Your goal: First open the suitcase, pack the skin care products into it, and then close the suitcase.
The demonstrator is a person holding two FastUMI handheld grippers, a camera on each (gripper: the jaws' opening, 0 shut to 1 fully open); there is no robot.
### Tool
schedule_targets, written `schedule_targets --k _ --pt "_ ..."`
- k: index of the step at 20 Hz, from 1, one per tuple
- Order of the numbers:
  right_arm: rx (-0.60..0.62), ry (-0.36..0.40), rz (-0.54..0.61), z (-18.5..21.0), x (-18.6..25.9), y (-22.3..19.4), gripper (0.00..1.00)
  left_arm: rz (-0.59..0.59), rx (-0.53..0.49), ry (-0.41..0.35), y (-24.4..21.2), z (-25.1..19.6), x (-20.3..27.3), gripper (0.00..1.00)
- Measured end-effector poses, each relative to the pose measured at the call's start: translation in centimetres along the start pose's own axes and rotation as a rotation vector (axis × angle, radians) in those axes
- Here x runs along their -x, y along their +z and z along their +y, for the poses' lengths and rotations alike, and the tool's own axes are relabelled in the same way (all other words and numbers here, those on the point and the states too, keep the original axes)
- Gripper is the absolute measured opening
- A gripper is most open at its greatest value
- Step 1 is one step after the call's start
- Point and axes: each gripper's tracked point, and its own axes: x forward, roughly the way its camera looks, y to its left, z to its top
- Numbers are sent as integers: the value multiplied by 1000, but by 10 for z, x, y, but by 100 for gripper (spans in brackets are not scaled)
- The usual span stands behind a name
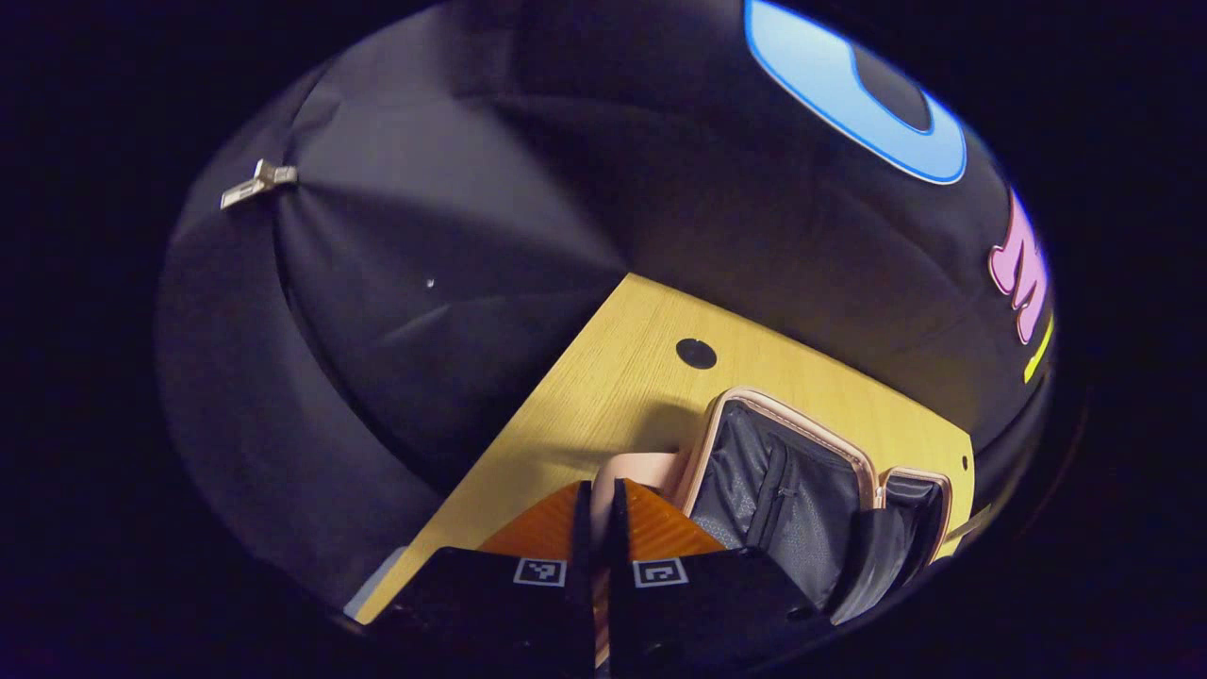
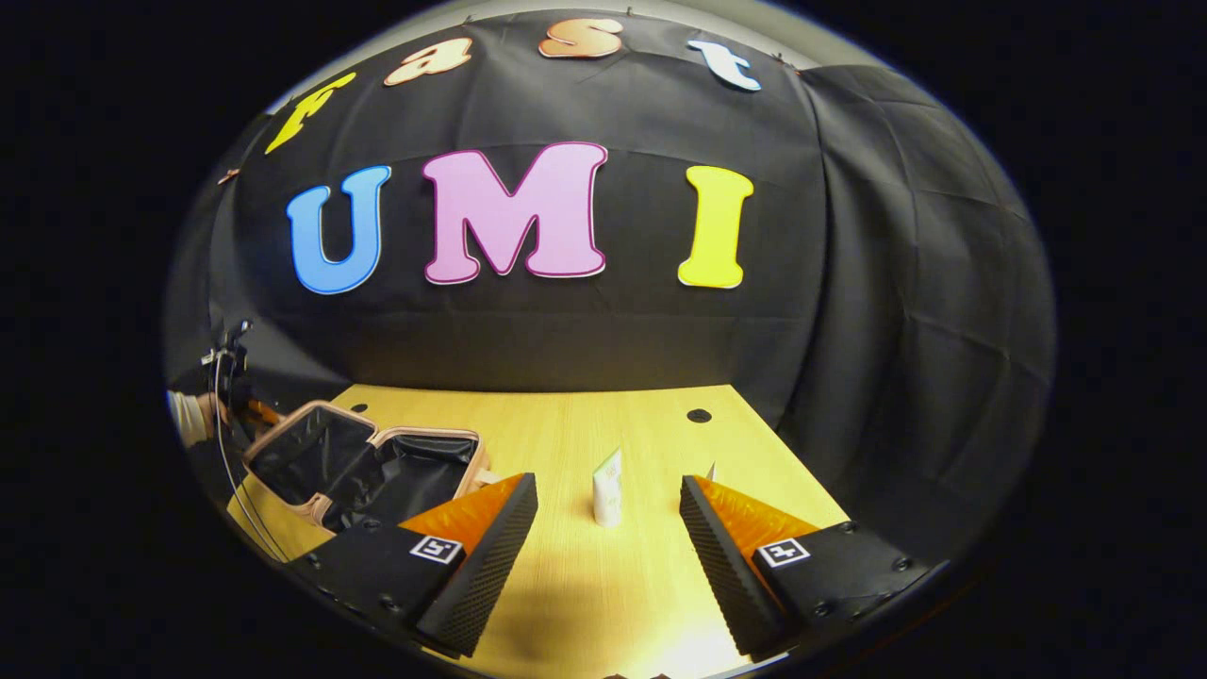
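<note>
My views are dim, edges bowed by fisheye. Ahead of my right fingers (image 2: 493, 552) the table (image 2: 585, 604) shows a soft glare; beyond my left fingers (image 1: 651, 538) it is shadowed.

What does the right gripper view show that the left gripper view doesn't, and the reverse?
Right gripper view: the right tongs open, a white tube standing on the wooden table between them, and a hand beside the suitcase. Left gripper view: the left tongs closed on the suitcase's pink edge, and a metal clip on the cloth. Both: the suitcase lying open with dark lining, on the table.
</note>
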Motion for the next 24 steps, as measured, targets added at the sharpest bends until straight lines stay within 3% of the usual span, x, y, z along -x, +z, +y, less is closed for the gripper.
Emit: schedule_targets --k 3,4,5,7,9,13,15,19,21,24 --pt "36 -26 -4 -10 -1 -6 97 0 -73 81 -4 17 -3 14" --pt "38 -34 -19 -15 -1 -2 97 -30 -124 146 4 26 0 22" --pt "44 -43 -34 -19 -1 1 97 -68 -157 176 15 26 11 38" --pt "54 -61 -58 -31 -5 8 97 -167 -179 166 36 5 42 42" --pt "66 -69 -74 -44 -8 12 96 -293 -180 139 61 -31 92 100" --pt "70 -63 -86 -69 -19 17 96 -546 -172 54 76 -123 206 96" --pt "46 -51 -78 -79 -28 14 96 -576 -191 -7 55 -172 249 96" --pt "-20 -4 -30 -88 -50 -6 96 -541 -167 -48 -41 -275 261 96" --pt "-36 25 -18 -91 -61 -12 96 -523 -170 -113 -96 -331 254 96" --pt "-32 59 -26 -101 -77 -21 97 -403 -238 -219 -187 -406 231 96"
